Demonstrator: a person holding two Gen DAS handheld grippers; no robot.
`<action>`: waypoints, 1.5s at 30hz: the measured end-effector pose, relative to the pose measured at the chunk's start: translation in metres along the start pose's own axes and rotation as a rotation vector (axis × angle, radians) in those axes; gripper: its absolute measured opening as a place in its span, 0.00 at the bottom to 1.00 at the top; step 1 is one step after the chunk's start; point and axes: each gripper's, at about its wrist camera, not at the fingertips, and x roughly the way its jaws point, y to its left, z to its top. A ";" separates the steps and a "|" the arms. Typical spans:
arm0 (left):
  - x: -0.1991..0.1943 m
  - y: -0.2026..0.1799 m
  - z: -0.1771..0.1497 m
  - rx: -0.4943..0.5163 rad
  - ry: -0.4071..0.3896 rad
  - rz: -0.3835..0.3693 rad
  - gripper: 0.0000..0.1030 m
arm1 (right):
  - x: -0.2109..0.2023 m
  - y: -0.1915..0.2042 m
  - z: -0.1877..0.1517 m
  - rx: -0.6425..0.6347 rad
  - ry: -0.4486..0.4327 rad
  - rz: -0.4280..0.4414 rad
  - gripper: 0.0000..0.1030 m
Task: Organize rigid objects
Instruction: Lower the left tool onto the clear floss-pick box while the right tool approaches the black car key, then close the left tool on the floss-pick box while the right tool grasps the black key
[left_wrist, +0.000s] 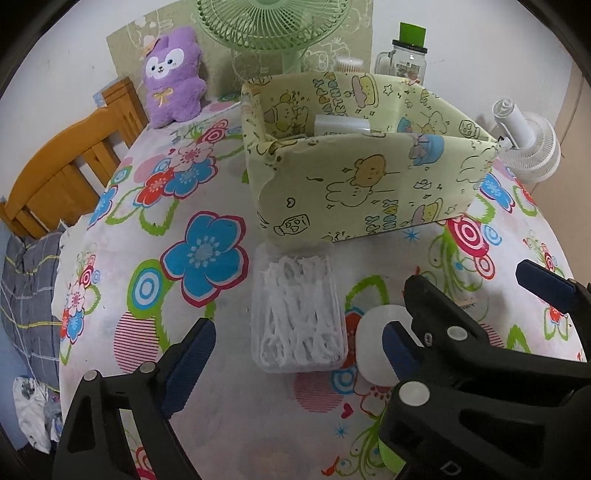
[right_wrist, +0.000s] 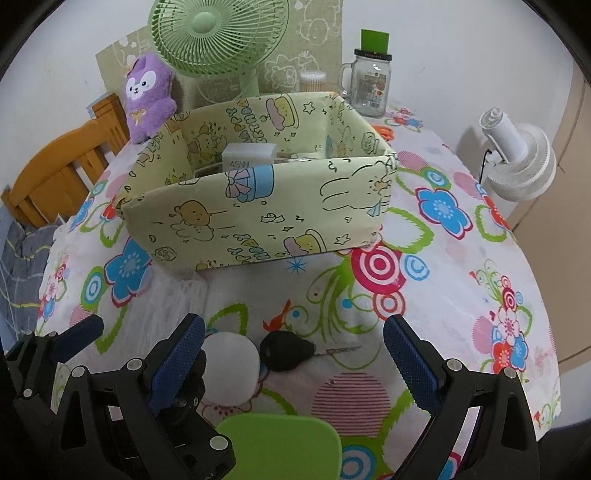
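Note:
A clear plastic box of white floss picks (left_wrist: 299, 314) lies on the floral tablecloth between the jaws of my open left gripper (left_wrist: 295, 350). A white round case (left_wrist: 376, 343) lies just right of it; it also shows in the right wrist view (right_wrist: 231, 360). A black car key (right_wrist: 286, 354) lies beside it, between the jaws of my open right gripper (right_wrist: 291, 354). A green flat object (right_wrist: 280, 443) lies nearest me. The yellow cartoon-print storage box (left_wrist: 362, 184) (right_wrist: 258, 214) stands behind, holding a white 45W charger (right_wrist: 247, 157).
A green desk fan (right_wrist: 218, 33), purple plush toy (left_wrist: 171, 77), glass mug jar (right_wrist: 369, 81) and cotton swab tub (right_wrist: 313, 79) stand at the back. A white fan (right_wrist: 517, 158) is at the right edge. A wooden chair (left_wrist: 74, 155) stands left of the table.

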 end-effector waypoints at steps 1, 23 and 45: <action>0.001 0.000 0.001 0.001 0.001 0.002 0.90 | 0.002 0.001 0.001 -0.004 0.003 0.002 0.96; 0.034 0.005 0.015 0.014 0.048 -0.004 0.73 | 0.040 0.003 0.011 0.021 0.079 -0.006 0.96; 0.023 0.002 0.005 -0.017 0.044 0.007 0.60 | 0.031 -0.002 0.000 0.069 0.077 -0.033 0.94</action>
